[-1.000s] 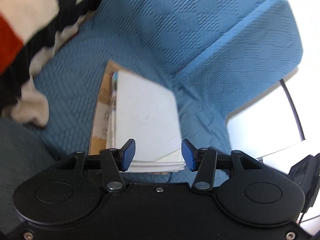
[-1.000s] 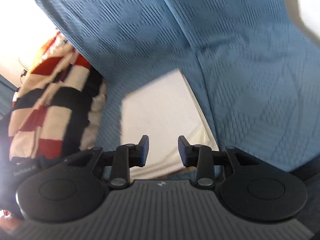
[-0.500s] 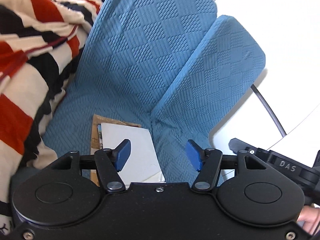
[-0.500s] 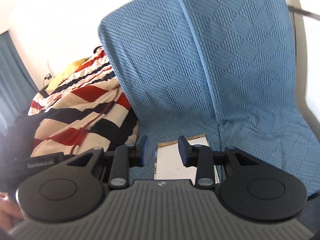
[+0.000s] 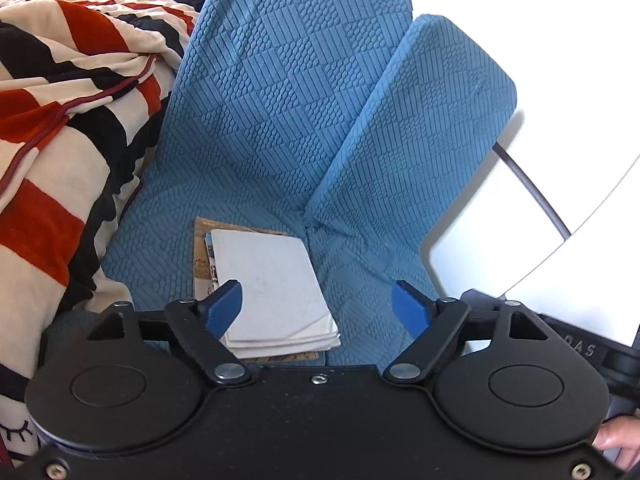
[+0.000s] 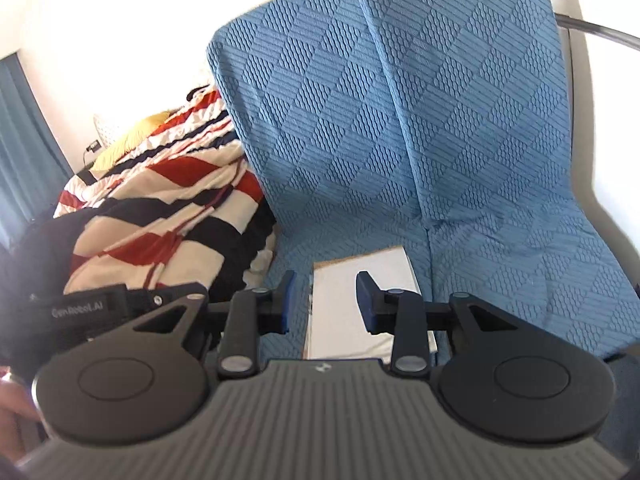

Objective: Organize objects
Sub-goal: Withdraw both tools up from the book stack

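Note:
A stack of white papers (image 5: 276, 288) over a brown booklet lies flat on the seat of a blue quilted sofa (image 5: 280, 120). My left gripper (image 5: 316, 308) hangs above the stack's near edge, its jaws opening wide with nothing pressed between the blue pads. In the right wrist view the same stack (image 6: 352, 304) lies on the sofa seat (image 6: 400, 140) below and beyond my right gripper (image 6: 326, 304). That gripper's jaws stand partly apart with only air between them.
A red, black and cream striped blanket (image 5: 60, 140) is heaped on the sofa's left side, seen too in the right wrist view (image 6: 168, 204). A white board (image 5: 540, 208) and a dark cable stand right of the sofa. A hand (image 5: 620, 436) grips the other tool.
Both grippers have risen and pulled back from the paper stack, which now looks smaller and lies alone on the seat. The left jaws have spread wider; the right jaws kept their gap.

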Demonstrator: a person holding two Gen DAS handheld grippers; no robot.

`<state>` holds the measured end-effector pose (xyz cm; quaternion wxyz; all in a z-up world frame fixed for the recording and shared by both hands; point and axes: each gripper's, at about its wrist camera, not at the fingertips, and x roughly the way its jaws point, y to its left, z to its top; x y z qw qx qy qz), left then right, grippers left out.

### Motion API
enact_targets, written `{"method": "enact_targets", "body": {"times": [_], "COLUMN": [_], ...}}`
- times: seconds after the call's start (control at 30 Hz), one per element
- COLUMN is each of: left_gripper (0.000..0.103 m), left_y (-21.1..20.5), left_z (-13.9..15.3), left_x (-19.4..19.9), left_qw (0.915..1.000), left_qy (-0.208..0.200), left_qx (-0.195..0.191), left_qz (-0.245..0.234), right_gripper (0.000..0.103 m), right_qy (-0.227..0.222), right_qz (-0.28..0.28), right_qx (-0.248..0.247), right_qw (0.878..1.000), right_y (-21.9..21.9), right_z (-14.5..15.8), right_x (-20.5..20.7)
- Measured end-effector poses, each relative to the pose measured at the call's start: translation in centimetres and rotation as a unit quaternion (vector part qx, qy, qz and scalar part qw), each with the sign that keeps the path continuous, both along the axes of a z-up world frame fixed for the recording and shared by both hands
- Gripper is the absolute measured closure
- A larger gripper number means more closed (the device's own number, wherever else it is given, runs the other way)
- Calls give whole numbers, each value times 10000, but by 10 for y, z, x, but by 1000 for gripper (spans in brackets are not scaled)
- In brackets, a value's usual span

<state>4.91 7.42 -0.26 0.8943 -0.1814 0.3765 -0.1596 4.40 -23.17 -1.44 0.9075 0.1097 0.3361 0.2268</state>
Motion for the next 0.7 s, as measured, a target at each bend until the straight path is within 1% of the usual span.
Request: {"method": "enact_targets", "body": {"times": [0.1,0.17,0.23,0.37,0.4,0.43,0.47,0.5,0.7], "left_gripper": [16,8,4,2,2,2,2,2,1], "left_y": [-2,-2,-1,-1,-2,-3,-4,-4,-9], "left_z": [-4,-7,-13,-22,-24,-26,-28,-29,-37], "left_x": [-5,-8,-6,-4,-4,-4,-4,-4,-3], "left_qw": [10000,9999,9999,9998,9998,9997,9997,9997,9995], "left_qy": [-74,-97,-43,50,62,75,89,96,149], "left_qx": [57,92,108,143,172,194,210,219,271], "left_qz": [17,50,52,84,98,103,100,85,62], "right_gripper": [67,67,67,67,63,42,29,11,12], "right_qy": [50,75,102,184,215,231,215,174,267], "right_qz": [-35,-82,-147,-210,-213,-236,-306,-332,-416], "right_qx": [-111,-199,-278,-515,-537,-545,-530,-479,-624], "right_qw": [9999,9997,9995,9983,9981,9980,9979,9981,9968], "right_y": [3,4,5,7,8,7,6,4,5], "right_z": [-10,-17,-23,-35,-37,-40,-43,-44,-51], "right_x": [-5,-6,-7,-6,-6,-6,-5,-5,-3]}}
